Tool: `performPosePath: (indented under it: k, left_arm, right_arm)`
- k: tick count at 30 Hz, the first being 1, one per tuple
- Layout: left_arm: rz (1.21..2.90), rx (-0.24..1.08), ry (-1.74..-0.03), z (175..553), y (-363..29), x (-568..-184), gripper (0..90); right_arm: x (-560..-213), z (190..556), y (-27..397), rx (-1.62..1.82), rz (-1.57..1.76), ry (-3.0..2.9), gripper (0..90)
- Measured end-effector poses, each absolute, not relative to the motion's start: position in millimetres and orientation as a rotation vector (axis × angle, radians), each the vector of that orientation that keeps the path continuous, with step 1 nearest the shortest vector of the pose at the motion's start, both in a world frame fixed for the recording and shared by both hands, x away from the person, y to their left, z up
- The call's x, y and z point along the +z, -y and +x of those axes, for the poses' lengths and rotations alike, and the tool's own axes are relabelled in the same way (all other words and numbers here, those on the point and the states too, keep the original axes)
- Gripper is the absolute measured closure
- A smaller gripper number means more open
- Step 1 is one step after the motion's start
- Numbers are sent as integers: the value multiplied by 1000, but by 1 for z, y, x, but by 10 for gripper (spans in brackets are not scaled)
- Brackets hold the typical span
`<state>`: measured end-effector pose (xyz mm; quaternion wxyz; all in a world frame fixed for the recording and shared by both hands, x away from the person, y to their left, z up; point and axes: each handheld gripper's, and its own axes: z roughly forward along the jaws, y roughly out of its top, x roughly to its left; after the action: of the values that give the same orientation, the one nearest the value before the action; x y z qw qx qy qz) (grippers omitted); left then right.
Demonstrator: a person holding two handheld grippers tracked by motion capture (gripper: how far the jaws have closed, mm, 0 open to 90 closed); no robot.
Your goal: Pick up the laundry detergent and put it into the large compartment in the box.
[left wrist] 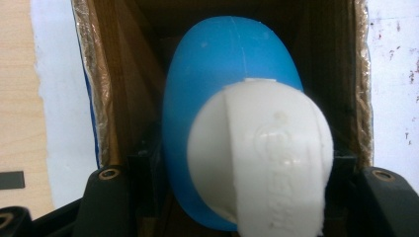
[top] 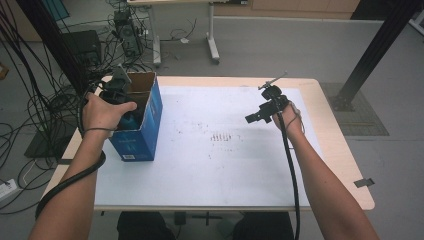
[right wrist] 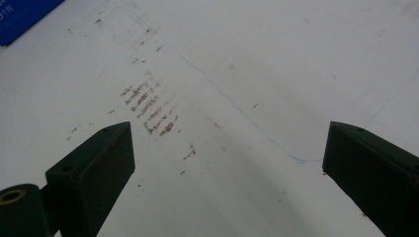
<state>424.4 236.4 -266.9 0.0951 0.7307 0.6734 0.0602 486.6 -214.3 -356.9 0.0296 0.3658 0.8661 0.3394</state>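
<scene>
L gripper [top: 121,95] at top of open blue carton [top: 142,125], near table's left edge in high view; L hand [top: 102,112] wrapped round gripper body, just above carton's open mouth. Clamped on a blue egg-shaped bottle [left wrist: 222,74] w/ white cap [left wrist: 262,158], one jaw each side of it in left gripper view. Bottle sits inside carton opening, cap end toward camera, blue body pointing deeper in; brown cardboard walls [left wrist: 106,98] both sides, torn edges. Embossed mark on cap, too blurred to read. Cannot tell if bottle touches carton floor.

R gripper [top: 260,116] over white mat [top: 220,165] toward table's right side, well apart from carton, R hand [top: 291,120] behind it. Jaws spread wide in right gripper view, nothing betw. them, bare mat below. Brownish smudge marks [right wrist: 148,106] on mat ahead of left jaw, thin blue pen line [right wrist: 237,108] running diagonally across. Corner of blue carton at top left of that view. Black cable [top: 290,165] trailing from R gripper along forearm.
</scene>
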Motion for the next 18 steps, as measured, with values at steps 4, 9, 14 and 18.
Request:
performPosePath:
  k: [4, 9, 14, 18]
  left_arm:
    - [2167, 180, -1997, 425, -236, -267, 383]
    - [2168, 178, -1997, 425, -236, -267, 383]
    - [2168, 179, -1994, 424, -236, -267, 383]
    - [2165, 183, -1996, 424, -235, -267, 382]
  right_arm:
    - [-357, 486, 214, 1049, 1125, -2668, 53]
    - [-356, 486, 213, 1049, 1119, -2668, 54]
    - [-356, 486, 213, 1049, 1125, -2669, 53]
    - [-356, 486, 214, 1047, 1124, -2668, 53]
